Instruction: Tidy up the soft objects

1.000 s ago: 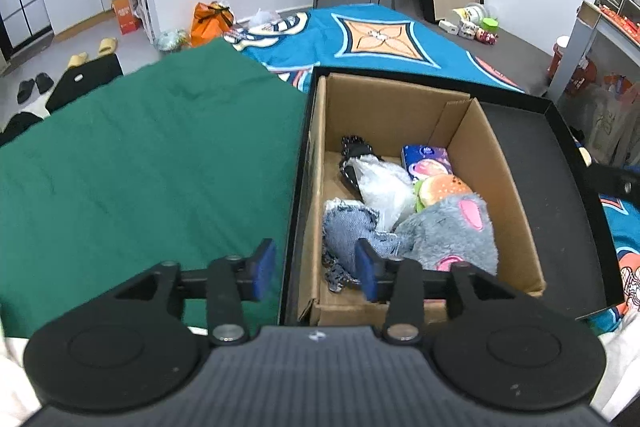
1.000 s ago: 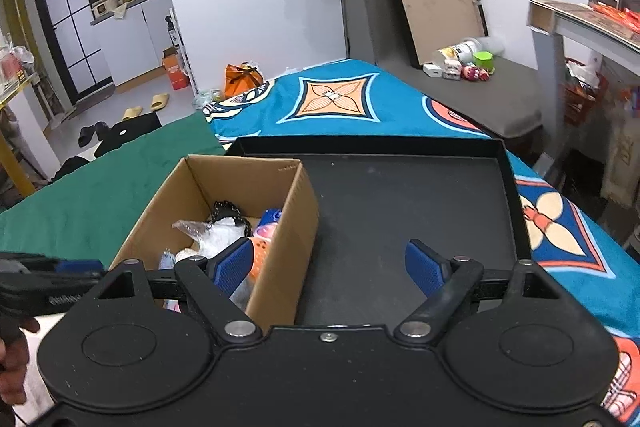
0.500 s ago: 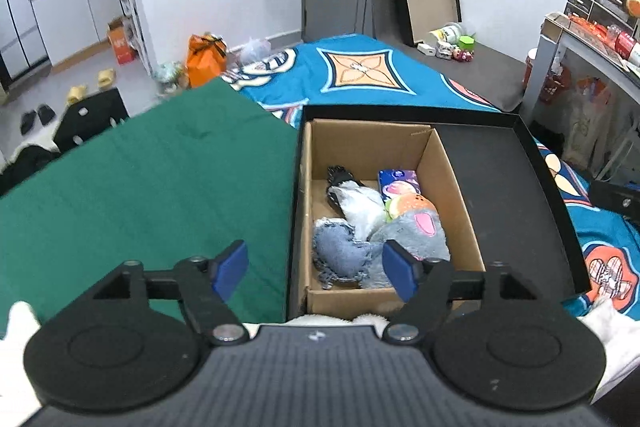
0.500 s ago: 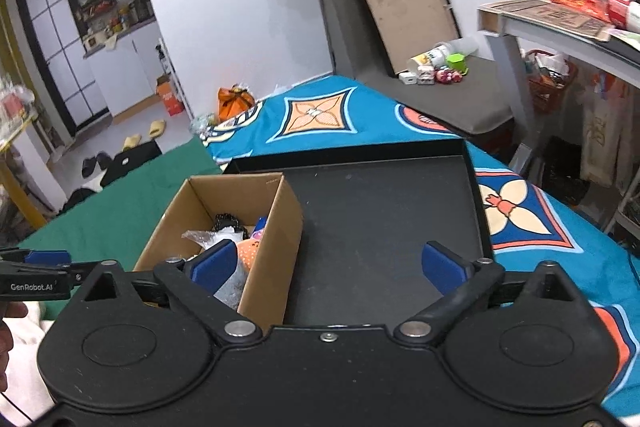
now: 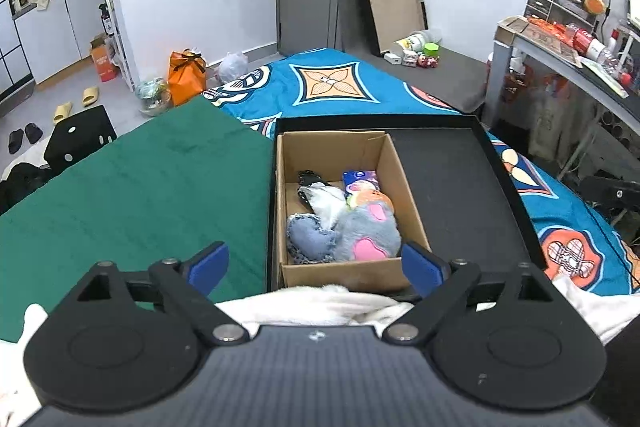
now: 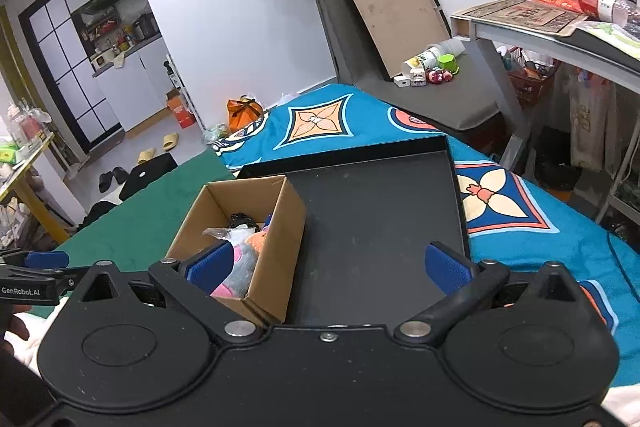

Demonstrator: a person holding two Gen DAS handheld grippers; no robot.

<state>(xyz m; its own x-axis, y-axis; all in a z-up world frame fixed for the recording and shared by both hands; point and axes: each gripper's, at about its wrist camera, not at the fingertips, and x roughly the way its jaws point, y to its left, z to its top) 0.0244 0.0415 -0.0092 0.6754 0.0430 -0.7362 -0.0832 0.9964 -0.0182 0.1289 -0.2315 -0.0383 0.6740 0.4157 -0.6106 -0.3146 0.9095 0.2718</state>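
A cardboard box [image 5: 344,273] stands in the left end of a shallow black tray [image 5: 452,187]. In it lie a grey plush with pink patches [image 5: 368,233], a denim heart cushion [image 5: 310,237], a white plastic-wrapped item [image 5: 326,197], a burger plush [image 5: 370,197] and a blue tissue pack [image 5: 360,177]. My left gripper [image 5: 314,265] hovers above the box's near wall, its jaws opening with nothing between them. My right gripper [image 6: 328,266] hangs wide open and empty over the tray [image 6: 380,219], right of the box [image 6: 276,239].
A green cloth [image 5: 140,195] covers the surface left of the tray, and a blue patterned blanket [image 5: 332,87] lies behind and to the right. White fluffy fabric [image 5: 320,301] lies under the left gripper. A desk [image 6: 560,31] stands at the right.
Both grippers have risen and drawn back from the box. The left jaws went from narrow to wide; the right jaws widened too. The box contents have not moved.
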